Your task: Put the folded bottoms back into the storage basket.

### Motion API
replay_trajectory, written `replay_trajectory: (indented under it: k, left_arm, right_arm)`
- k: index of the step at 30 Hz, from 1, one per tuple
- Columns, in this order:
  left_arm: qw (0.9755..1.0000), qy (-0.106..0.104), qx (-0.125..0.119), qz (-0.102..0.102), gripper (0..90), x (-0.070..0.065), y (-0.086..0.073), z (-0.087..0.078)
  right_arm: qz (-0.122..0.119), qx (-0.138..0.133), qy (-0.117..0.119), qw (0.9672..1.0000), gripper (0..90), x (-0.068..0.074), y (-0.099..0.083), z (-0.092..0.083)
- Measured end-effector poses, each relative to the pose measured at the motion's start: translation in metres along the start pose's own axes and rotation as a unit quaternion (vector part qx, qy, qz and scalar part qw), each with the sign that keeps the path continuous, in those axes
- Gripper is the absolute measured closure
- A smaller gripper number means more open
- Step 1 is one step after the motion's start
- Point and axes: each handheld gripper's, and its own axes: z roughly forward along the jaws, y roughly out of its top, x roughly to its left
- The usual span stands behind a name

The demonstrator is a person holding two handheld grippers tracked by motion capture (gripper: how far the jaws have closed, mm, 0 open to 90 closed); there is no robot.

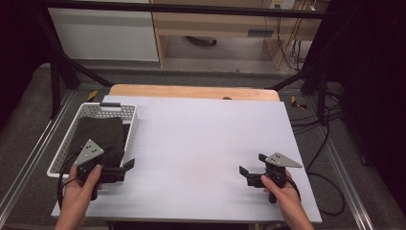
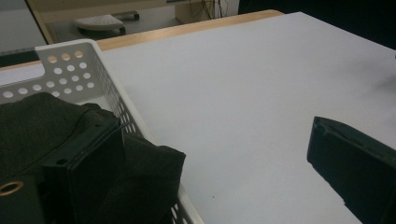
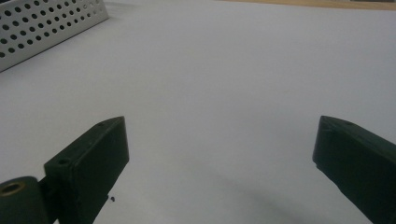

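While the dark cloth (image 1: 98, 136) lies bunched inside the white basket (image 1: 130, 125), we see that it covers most of the floor of this container and rises almost to the rim. In the left gripper view the cloth (image 2: 42, 126) has a fold that hangs over the near right wall of the basket (image 2: 74, 70), at the corner close to the gripper. The basket has perforated walls with many round holes, and it stands at the left side of the table (image 1: 206, 139), with its far end toward the wooden edge. We cannot see another item in it besides the cloth.

We hold the left gripper (image 1: 125, 166) just at the near right corner of the basket. Its jaws are spread wide: in its own view one jaw stands in front of the cloth, over the basket, and the other one is above the bare table surface (image 2: 243, 93) to the right. We cannot tell if the first jaw touches the cloth. Nothing is between the jaws.

The right gripper (image 1: 245, 173) is at the near right part of the table, well apart from the basket. Its jaws are also wide apart and hold nothing; in the right gripper view they frame the plain pale surface (image 3: 219, 79), and a perforated wall of the basket (image 3: 42, 23) is seen far at the upper left.
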Motion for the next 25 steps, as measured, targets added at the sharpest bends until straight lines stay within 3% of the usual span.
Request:
replay_trajectory:
  k: [11, 21, 25]
  left_arm:
    - [1.0, -0.003, 0.001, 0.001, 4.7, -0.003, 0.0, 0.002]
    - [0.9999, -0.015, -0.001, 0.005, 4.7, -0.01, 0.003, 0.003]
    - [0.9995, -0.029, 0.002, 0.012, 4.6, -0.02, 0.004, 0.006]
  right_arm:
    - [-0.027, 0.011, 0.019, 0.9994, 5.5, 0.01, 0.004, 0.015]
    - [-0.048, -0.009, 0.018, 0.9987, 6.8, 0.023, 0.01, 0.029]
    - [-0.056, -0.014, 0.023, 0.9981, 6.8, 0.026, 0.008, 0.027]
